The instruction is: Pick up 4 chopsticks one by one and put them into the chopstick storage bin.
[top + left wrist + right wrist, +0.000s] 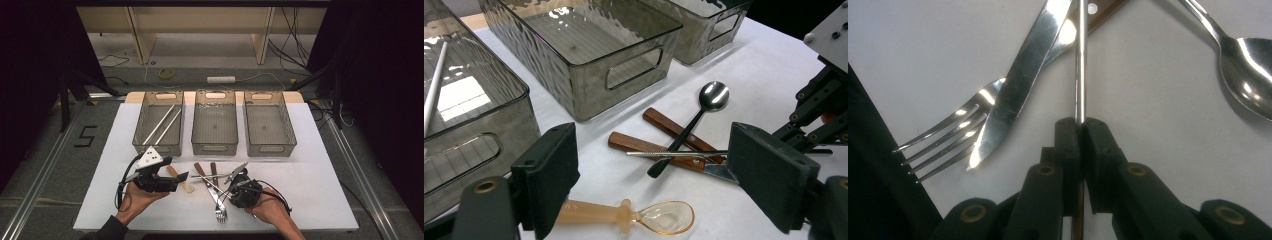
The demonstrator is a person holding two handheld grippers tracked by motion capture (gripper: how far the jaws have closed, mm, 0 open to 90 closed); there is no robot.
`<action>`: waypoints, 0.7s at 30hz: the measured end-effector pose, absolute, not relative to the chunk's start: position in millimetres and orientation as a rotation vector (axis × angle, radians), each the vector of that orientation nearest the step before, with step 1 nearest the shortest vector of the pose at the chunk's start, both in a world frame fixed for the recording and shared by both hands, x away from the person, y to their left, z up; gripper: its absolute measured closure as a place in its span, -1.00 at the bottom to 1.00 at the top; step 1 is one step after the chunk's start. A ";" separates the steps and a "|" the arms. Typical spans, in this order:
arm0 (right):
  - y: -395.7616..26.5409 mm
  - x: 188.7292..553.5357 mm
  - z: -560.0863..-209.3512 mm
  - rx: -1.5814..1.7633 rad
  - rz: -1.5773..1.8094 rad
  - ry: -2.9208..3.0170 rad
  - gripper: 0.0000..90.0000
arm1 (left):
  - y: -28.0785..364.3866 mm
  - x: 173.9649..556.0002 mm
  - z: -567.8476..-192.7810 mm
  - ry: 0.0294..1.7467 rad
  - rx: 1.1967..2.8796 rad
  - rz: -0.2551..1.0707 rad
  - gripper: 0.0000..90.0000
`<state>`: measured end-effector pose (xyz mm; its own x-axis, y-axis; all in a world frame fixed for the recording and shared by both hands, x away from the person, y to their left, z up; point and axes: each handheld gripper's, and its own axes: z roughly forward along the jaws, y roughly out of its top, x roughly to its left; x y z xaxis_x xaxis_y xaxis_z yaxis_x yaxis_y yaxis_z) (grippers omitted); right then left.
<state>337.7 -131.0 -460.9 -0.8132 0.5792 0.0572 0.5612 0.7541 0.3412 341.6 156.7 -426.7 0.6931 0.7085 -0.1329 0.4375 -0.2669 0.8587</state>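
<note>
Work in hand: sorting cutlery from the table (320, 200) into bins; this is a judgement from the layout.
Right gripper (1081, 131): jaws pinched tight on a thin metal chopstick (1080, 60), pads pressing it from both sides. The rod runs straight out along the jaws, so it should lift level without swinging.
Chopstick place: on the white table in the loose pile, crossing over the knife (1018, 85) and the wooden handles (664, 145), near end inside the right grip.
Left gripper (664, 185): jaws wide, nothing between the pads. It hovers just above the amber plastic spoon (644, 216), probably to take it next.
Bins: three smoky clear bins in a row at the far side, left bin (158, 123), middle bin (215, 123), right bin (269, 124). Their long sides point at the person, which suits dropping long pieces in lengthwise.
Left bin contents: two white chopsticks (161, 125), lying slanted side by side. The metal one likely belongs there too.
Middle and right bins: nothing visible inside.
Loose pile count: one fork (943, 140), one knife, two wooden handles, one metal chopstick, one amber spoon. The left gripper view shows a dark-handled steel spoon (713, 96).
Pile state: pieces overlap, so a lift may drag a neighbour.
</note>
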 end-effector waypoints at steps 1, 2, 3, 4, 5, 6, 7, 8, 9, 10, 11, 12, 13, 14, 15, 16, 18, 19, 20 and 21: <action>-131.3 337.8 -460.4 0.932 0.539 2.889 0.91 | 156.6 341.5 -426.6 0.890 1.910 0.343 -0.55; -131.9 337.9 -459.3 0.925 0.544 2.890 0.91 | 156.2 341.2 -426.5 0.889 1.909 0.342 -0.55; -132.5 338.0 -458.1 0.921 0.554 2.891 0.91 | 155.9 341.0 -426.4 0.888 1.909 0.344 -0.55; -133.1 337.9 -456.6 0.918 0.559 2.889 0.91 | 155.7 340.8 -426.2 0.885 1.910 0.344 -0.55; -133.9 337.9 -455.3 0.905 0.564 2.886 0.91 | 155.5 340.9 -426.1 0.880 1.912 0.344 -0.55; -134.5 337.7 -453.8 0.905 0.568 2.883 0.91 | 155.3 340.8 -425.8 0.876 1.919 0.346 -0.55; -135.6 337.8 -451.8 0.896 0.579 2.883 0.91 | 155.1 340.7 -425.7 0.873 1.920 0.346 -0.55; -135.9 337.6 -450.7 0.900 0.589 2.880 0.91 | 154.5 340.5 -425.6 0.870 1.921 0.344 -0.55; -136.7 337.7 -449.1 0.890 0.589 2.882 0.91 | 153.7 340.2 -425.5 0.865 1.921 0.343 -0.55; -137.5 337.7 -447.6 0.884 0.595 2.881 0.91 | 153.1 339.8 -425.2 0.858 1.927 0.342 -0.55; -138.0 337.4 -446.3 0.880 0.601 2.876 0.91 | 152.2 339.5 -424.9 0.852 1.929 0.340 -0.55; -138.4 337.3 -445.1 0.871 0.606 2.876 0.91 | 151.2 339.2 -424.9 0.847 1.931 0.340 -0.55; -139.2 337.4 -443.8 0.847 0.604 2.885 0.91 | 149.6 339.1 -425.6 0.842 1.944 0.339 -0.55; -139.4 336.7 -442.1 0.844 0.606 2.888 0.91 | 148.6 339.1 -426.1 0.841 1.956 0.340 -0.55; -139.5 336.5 -441.6 0.830 0.608 2.886 0.91 | 147.0 338.9 -427.2 0.835 1.969 0.345 -0.55; -138.9 335.6 -440.2 0.825 0.602 2.891 0.91 | 146.4 338.8 -427.1 0.828 1.979 0.343 -0.55; -137.4 334.6 -439.2 0.828 0.610 2.891 0.91 | 144.3 337.9 -426.6 0.813 1.981 0.337 -0.55; -137.0 334.4 -438.9 0.812 0.607 2.893 0.91 | 143.6 337.6 -426.2 0.804 1.987 0.328 -0.55; -136.9 334.4 -438.5 0.791 0.604 2.899 0.91 | 142.3 337.1 -426.4 0.796 1.989 0.321 -0.55; -136.3 334.2 -437.8 0.775 0.594 2.903 0.91 | 140.9 336.4 -426.3 0.790 1.996 0.316 -0.55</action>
<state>334.2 -136.3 -437.8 -0.8689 0.4944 0.0235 0.4639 0.7970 0.3868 336.4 140.9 -426.3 0.7597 0.6439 -0.0906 0.4030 -0.3569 0.8427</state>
